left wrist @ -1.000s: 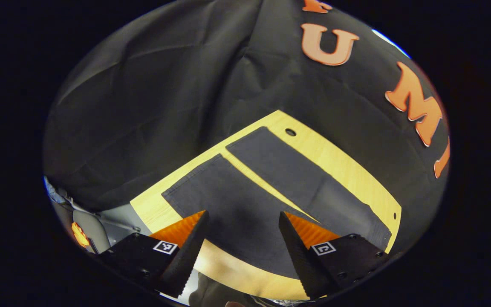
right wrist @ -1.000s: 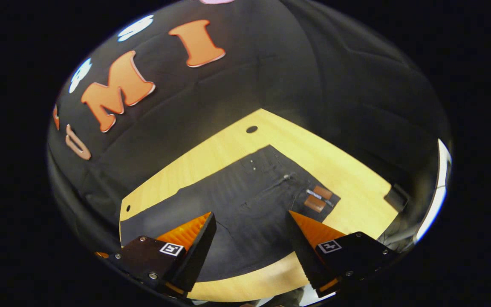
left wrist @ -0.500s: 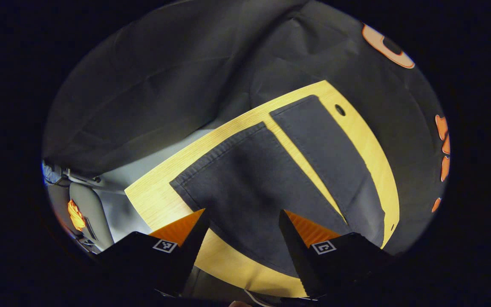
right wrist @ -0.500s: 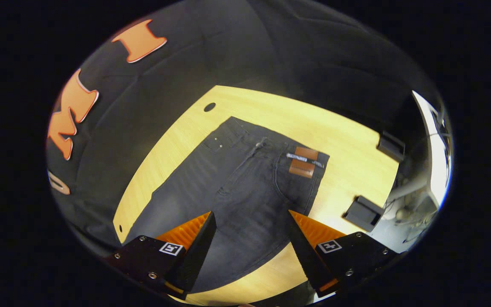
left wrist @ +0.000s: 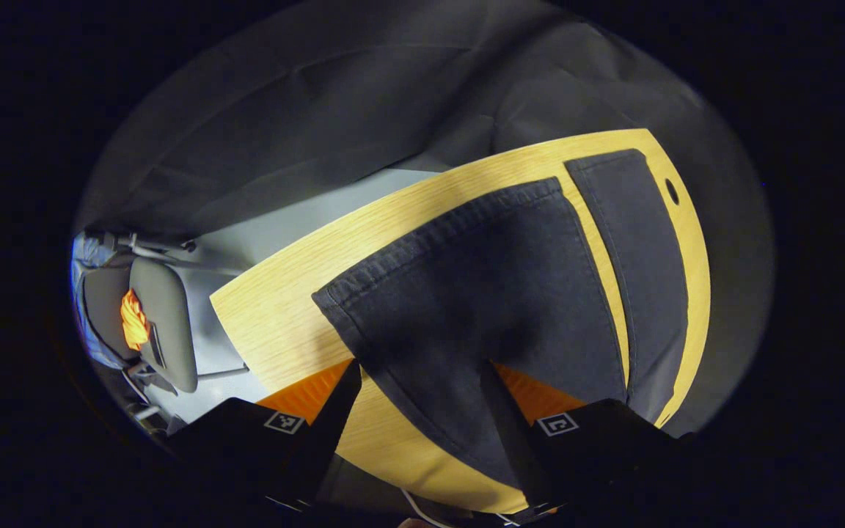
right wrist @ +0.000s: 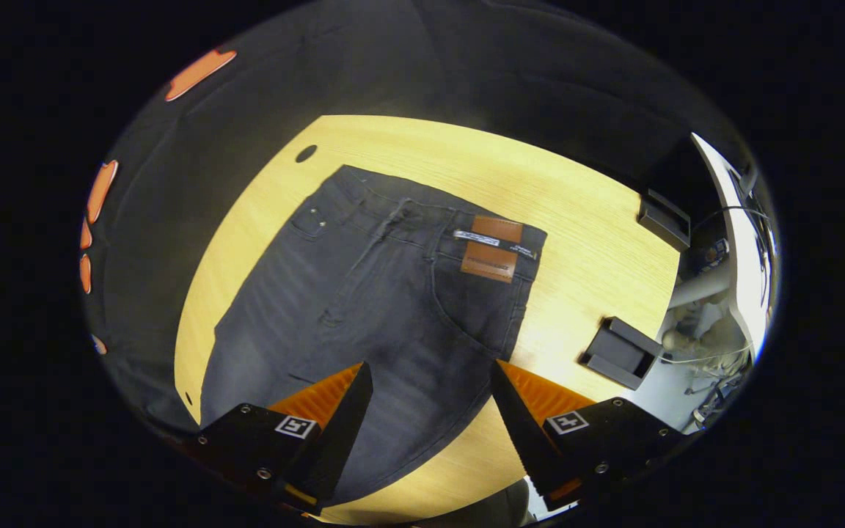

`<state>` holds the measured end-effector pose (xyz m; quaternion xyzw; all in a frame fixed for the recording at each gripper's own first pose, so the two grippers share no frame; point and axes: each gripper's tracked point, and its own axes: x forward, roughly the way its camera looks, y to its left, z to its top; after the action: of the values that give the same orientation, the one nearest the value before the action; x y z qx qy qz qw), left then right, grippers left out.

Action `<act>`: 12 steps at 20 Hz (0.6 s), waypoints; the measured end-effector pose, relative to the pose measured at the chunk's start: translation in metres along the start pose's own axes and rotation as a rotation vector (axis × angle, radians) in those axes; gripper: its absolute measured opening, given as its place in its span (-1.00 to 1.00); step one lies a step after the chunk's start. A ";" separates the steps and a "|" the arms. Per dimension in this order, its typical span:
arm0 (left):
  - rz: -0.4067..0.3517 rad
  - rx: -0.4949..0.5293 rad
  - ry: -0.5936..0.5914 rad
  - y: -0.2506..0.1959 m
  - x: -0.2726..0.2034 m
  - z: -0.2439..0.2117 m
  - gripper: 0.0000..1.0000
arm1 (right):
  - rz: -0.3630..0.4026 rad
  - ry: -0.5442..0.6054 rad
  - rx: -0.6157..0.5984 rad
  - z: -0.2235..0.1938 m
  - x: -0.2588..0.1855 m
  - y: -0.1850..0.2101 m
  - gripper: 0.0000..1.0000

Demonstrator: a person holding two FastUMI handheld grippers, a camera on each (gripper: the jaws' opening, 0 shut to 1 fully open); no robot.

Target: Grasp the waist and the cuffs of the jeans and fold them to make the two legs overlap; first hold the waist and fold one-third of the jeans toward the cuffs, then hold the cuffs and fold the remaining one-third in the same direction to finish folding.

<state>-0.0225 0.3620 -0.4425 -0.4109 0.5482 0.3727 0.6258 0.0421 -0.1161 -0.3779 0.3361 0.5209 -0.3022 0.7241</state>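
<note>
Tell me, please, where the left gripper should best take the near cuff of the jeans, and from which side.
Probably at the hemmed end of the near cuff, close to its outer corner. The leg lies flat on the table, so the open left gripper should come from beyond the hem, low along the wood, and slide one finger under the edge.

Jeans (left wrist: 496,293) legs flat on table (left wrist: 276,323), left gripper (left wrist: 419,400) fingers apart

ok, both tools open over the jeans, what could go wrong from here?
1. The left tool sits past the near leg's cuff; closing there may pinch mid-leg cloth.
2. The legs lie apart, with table showing between, so they could overlap skewed.
3. The right tool hovers below the waist, risking a thigh grab.
</note>
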 end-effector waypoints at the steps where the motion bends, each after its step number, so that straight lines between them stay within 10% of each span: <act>1: 0.029 -0.012 0.008 0.001 0.000 -0.002 0.96 | -0.022 0.012 0.009 0.003 0.006 -0.007 0.96; 12: 0.118 -0.025 0.032 -0.001 0.004 -0.006 0.96 | -0.157 0.121 0.100 0.008 0.047 -0.029 0.91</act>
<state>-0.0230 0.3564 -0.4469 -0.3915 0.5767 0.4091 0.5888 0.0367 -0.1441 -0.4257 0.3476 0.5725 -0.3630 0.6478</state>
